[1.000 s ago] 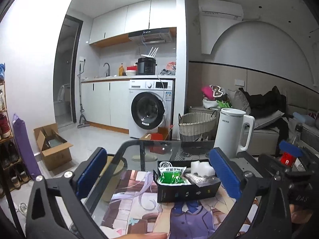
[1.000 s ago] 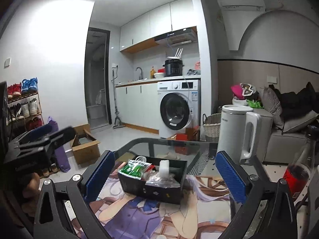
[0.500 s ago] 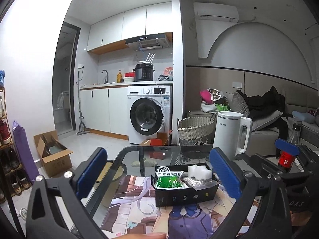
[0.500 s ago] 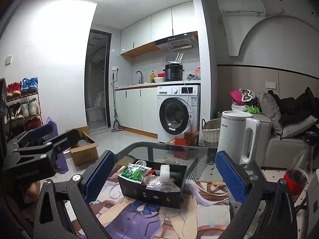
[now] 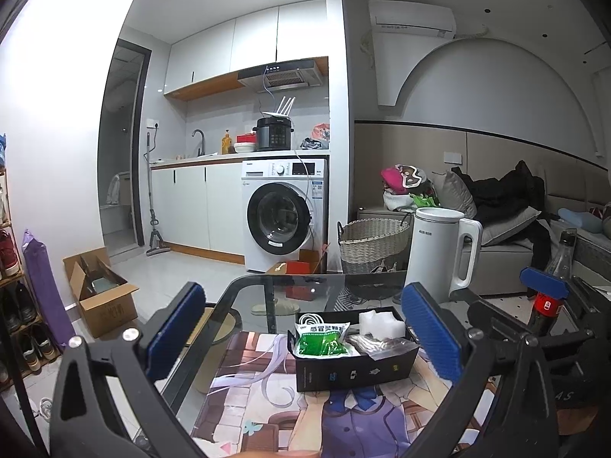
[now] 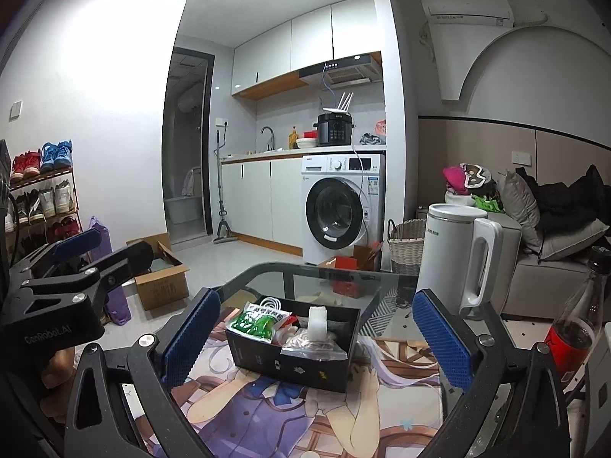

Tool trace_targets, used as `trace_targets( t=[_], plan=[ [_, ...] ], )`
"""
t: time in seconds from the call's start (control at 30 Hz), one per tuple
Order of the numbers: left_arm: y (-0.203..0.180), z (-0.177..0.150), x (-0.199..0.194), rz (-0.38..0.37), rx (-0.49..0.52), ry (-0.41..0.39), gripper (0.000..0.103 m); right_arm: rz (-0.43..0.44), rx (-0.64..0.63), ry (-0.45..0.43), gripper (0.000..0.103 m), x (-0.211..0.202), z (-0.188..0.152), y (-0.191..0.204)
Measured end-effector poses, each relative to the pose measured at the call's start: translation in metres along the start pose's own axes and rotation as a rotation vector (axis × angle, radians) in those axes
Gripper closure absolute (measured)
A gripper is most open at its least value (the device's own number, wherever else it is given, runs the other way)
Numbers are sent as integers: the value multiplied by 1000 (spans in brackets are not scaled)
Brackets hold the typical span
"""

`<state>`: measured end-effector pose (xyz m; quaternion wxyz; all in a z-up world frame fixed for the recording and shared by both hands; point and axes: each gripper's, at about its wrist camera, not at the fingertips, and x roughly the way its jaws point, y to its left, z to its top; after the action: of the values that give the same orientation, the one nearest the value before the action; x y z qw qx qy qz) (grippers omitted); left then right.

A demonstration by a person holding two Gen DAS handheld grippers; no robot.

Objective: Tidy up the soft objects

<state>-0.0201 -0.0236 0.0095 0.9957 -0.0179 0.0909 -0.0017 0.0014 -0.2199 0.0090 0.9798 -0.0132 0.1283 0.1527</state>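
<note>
both grippers, left gripper [image 5: 303, 334] and right gripper [image 6: 317, 337], spread wide, nothing held, facing black box [image 6: 292, 358]; "cobrobot.ai" on left.

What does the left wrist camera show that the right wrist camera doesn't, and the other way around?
Only the left wrist view shows the right gripper, at its right edge, beside the cola bottle. Only the right wrist view shows the left gripper at its left edge and the blue shoes atop the shoe rack. Both show the black box holding the green packet and white foam, plus the white kettle. Both grippers are open and empty.
</note>
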Motion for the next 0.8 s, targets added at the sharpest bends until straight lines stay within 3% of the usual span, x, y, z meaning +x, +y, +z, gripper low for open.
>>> trace_targets(
  t=[0.8],
  plan=[
    [0, 0, 2, 12, -2, 5, 0, -4, 3, -5, 0, -1, -1, 1]
  ],
)
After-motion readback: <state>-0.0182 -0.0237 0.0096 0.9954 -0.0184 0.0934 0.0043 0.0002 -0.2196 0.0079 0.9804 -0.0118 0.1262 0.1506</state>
